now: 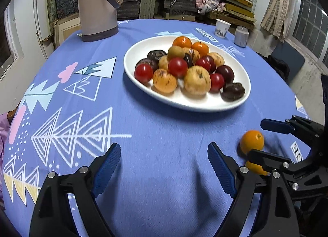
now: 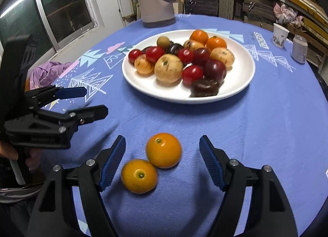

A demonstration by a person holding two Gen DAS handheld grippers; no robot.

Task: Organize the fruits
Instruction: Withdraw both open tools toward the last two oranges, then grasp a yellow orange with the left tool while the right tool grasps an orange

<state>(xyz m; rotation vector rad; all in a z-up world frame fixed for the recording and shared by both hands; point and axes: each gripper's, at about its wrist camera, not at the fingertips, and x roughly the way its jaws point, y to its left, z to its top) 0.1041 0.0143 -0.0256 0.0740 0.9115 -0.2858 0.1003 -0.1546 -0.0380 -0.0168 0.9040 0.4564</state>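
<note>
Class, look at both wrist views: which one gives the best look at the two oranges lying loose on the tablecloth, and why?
The right wrist view. Both oranges lie whole and touching between the open right gripper. The left wrist view shows one orange at its right edge, while the right gripper's finger hides most of the other.

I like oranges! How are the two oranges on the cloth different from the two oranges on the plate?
The two oranges on the cloth lie on the bare blue tablecloth, between the open fingers of the right gripper; the oranges on the plate sit at the far side of the white plate, among other fruit. The cloth pair is a yellower orange, the plate pair deeper. All are round.
</note>
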